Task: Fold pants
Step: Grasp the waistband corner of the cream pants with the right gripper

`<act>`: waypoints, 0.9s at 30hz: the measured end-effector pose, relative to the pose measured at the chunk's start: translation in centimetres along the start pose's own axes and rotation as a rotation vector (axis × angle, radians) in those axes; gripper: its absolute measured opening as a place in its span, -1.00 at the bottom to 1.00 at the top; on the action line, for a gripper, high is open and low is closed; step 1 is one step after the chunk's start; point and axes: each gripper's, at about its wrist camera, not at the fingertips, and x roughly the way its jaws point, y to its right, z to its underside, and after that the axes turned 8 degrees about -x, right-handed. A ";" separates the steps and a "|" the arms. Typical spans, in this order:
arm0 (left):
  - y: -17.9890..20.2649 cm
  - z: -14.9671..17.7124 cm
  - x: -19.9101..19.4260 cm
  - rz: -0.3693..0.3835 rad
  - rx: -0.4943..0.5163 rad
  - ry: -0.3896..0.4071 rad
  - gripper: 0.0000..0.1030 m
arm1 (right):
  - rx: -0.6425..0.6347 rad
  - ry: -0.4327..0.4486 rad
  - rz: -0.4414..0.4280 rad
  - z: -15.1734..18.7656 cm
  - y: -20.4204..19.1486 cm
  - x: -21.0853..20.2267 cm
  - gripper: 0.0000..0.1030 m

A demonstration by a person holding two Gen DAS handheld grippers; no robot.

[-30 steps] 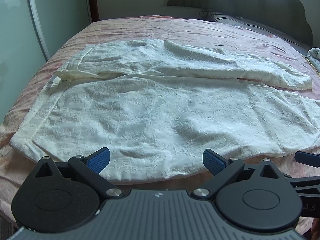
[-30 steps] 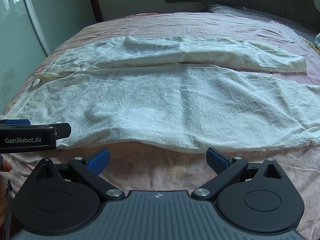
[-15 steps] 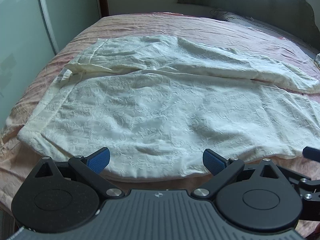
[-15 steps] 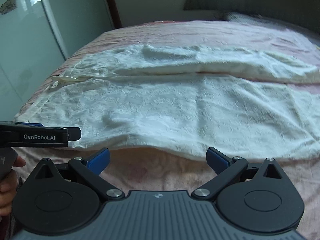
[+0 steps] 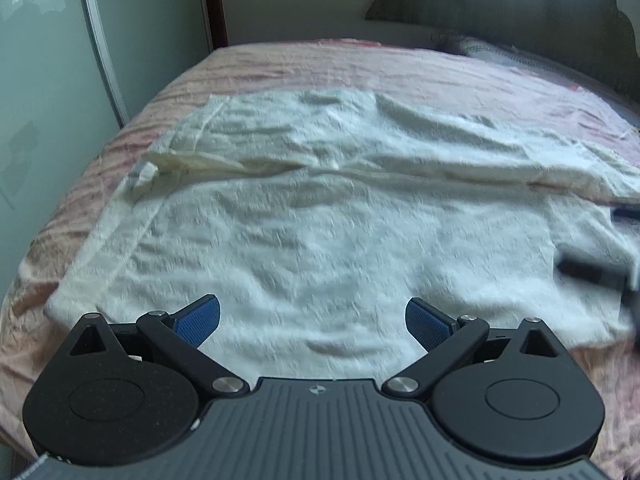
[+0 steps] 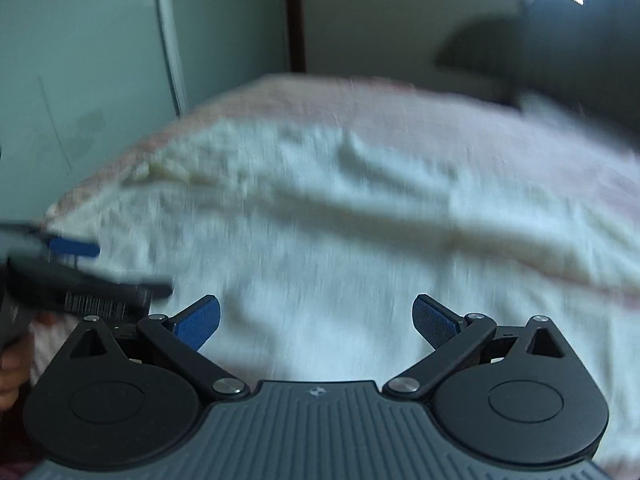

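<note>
Pants (image 5: pixel 320 240) cream, wrinkled, spread flat on pink bed (image 5: pixel 360 68), left claw (image 5: pixel 313 322) and right claw (image 6: pixel 316 320) gaping, empty

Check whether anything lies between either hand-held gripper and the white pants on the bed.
Nothing visible does. The left hand-held gripper and the right hand-held gripper are both open, right at the near edge of the pants, which lie flat on the bed. The right view is blurred.

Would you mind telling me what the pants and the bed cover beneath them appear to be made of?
The pants look like a thin, cream woven fabric, matte with a faint raised pattern; they crease softly and lie limp. The bed cover looks like pink crinkled cloth, perhaps cotton, with fine wrinkle lines across it. The exact fibres cannot be told.
</note>
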 end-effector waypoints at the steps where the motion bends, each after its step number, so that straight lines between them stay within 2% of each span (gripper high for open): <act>1: -0.2 -0.4 0.1 0.001 -0.006 0.008 0.96 | -0.027 0.064 -0.011 -1.0 0.6 0.2 1.00; 3: -0.8 -1.2 0.3 0.004 -0.027 0.021 0.96 | -0.108 0.185 -0.045 -2.9 1.8 1.1 1.00; 4: -1.2 -1.8 0.4 0.005 -0.041 0.026 0.96 | -0.166 0.192 -0.071 -3.9 2.5 2.5 1.00; 6: -2.0 -2.8 0.6 0.000 -0.076 0.030 0.95 | -0.226 0.104 -0.121 -6.1 4.0 6.3 1.00; 10: -3.8 -4.5 1.5 -0.003 -0.157 0.005 0.92 | -0.128 -0.013 -0.269 -10.0 8.4 14.7 0.99; 13: -4.9 -6.0 2.2 0.025 -0.198 -0.031 0.93 | -0.062 -0.037 -0.305 -12.1 10.8 20.2 0.99; 16: -5.6 -7.7 2.9 0.002 -0.231 -0.058 0.94 | 0.009 -0.053 -0.364 -13.6 12.3 24.9 0.97; 17: -5.9 -8.2 3.3 -0.004 -0.242 -0.064 0.94 | 0.024 -0.053 -0.374 -14.1 12.7 26.3 0.88; 18: -6.1 -8.8 3.6 -0.009 -0.253 -0.070 0.95 | 0.035 -0.052 -0.383 -14.5 12.9 27.3 0.86; 22: -6.5 -10.9 5.9 -0.037 -0.282 -0.121 0.95 | 0.035 -0.075 -0.439 -15.5 12.9 31.4 0.85; 23: -6.5 -11.4 6.5 -0.039 -0.283 -0.130 0.95 | 0.022 -0.085 -0.443 -15.8 12.5 32.3 0.71; 24: -6.4 -12.0 7.1 -0.039 -0.281 -0.130 0.95 | 0.007 -0.092 -0.447 -15.8 12.2 32.8 0.47; 25: -6.3 -12.7 7.6 -0.046 -0.272 -0.127 0.95 | -0.025 -0.076 -0.432 -15.8 11.9 32.9 0.38; 26: -6.1 -13.4 8.3 -0.057 -0.261 -0.126 0.95 | -0.053 -0.073 -0.436 -15.9 11.6 33.2 -0.20; 27: -6.0 -14.2 8.9 -0.062 -0.250 -0.122 0.95 | -0.060 -0.081 -0.442 -15.9 11.4 33.1 -0.54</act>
